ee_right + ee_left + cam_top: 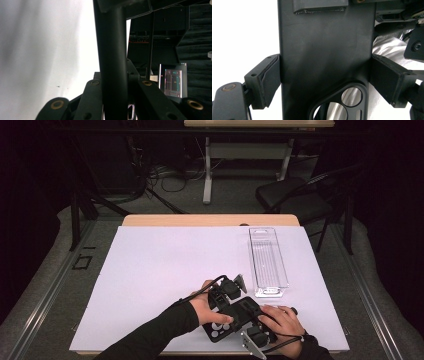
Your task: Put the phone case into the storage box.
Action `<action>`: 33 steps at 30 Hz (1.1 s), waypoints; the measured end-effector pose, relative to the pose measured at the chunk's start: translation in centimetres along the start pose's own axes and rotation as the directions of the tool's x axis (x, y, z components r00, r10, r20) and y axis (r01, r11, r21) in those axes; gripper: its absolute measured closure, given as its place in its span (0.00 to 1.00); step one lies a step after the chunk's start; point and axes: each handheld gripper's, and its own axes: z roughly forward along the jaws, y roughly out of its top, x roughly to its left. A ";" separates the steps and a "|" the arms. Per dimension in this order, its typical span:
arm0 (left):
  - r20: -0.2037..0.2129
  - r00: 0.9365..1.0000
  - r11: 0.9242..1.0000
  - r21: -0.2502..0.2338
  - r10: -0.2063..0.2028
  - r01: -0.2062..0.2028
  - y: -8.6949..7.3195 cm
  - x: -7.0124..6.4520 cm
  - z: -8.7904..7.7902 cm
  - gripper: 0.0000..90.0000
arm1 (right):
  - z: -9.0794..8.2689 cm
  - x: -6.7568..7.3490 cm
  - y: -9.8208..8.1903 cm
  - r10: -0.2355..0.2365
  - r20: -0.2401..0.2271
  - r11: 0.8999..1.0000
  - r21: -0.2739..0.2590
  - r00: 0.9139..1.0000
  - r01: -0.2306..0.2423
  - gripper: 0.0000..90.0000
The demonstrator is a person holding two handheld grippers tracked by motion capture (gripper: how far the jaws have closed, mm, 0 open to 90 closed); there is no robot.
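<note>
A black phone case (239, 316) with a camera cutout is held above the near edge of the white table sheet (165, 270), between both hands. My left gripper (227, 302) grips it across its width: in the left gripper view both pads (270, 80) press on the long sides of the case (324, 50), with the cutout nearest the camera. My right gripper (257, 332) is at the case's near right end. In the right gripper view the case (112, 55) shows edge-on as a dark bar, and my right gripper (113, 100) is shut on it.
A long clear plastic tray (268, 262) lies on the right part of the sheet, just beyond the hands. A black chair (295, 195) and a table leg with cables stand on the floor past the far edge.
</note>
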 end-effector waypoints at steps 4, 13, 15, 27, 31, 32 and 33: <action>0.007 1.000 1.000 0.006 0.001 -0.001 0.0 0.1 0.0 0.16 | 0.0 0.0 0.0 0.001 -0.001 1.000 0.000 1.000 -0.001 0.92; 0.024 1.000 1.000 0.004 -0.015 0.014 -0.1 0.2 0.0 0.16 | 0.0 0.1 0.0 -0.005 0.003 1.000 0.001 1.000 0.005 0.94; 0.026 1.000 1.000 0.003 -0.013 0.013 -0.1 0.3 0.0 0.16 | 0.0 0.1 0.0 -0.006 0.006 1.000 0.001 1.000 0.006 0.95; 0.032 0.999 1.000 -0.003 -0.016 0.016 -0.2 0.4 -0.2 0.16 | 0.0 0.0 0.1 -0.021 0.029 1.000 0.003 0.999 0.020 0.97; 0.029 0.999 1.000 -0.006 -0.020 0.020 -0.2 0.4 -0.2 0.15 | 0.2 -0.1 0.2 -0.031 0.029 1.000 -0.001 0.999 0.031 0.97; 0.029 0.999 1.000 -0.008 -0.019 0.020 -0.2 0.5 -0.2 0.15 | 0.2 -0.1 0.2 -0.031 0.029 1.000 -0.001 0.999 0.031 0.97; 0.029 0.999 1.000 -0.008 -0.020 0.020 -0.2 0.5 -0.2 0.15 | 0.2 -0.1 0.2 -0.031 0.030 1.000 -0.001 0.999 0.031 0.97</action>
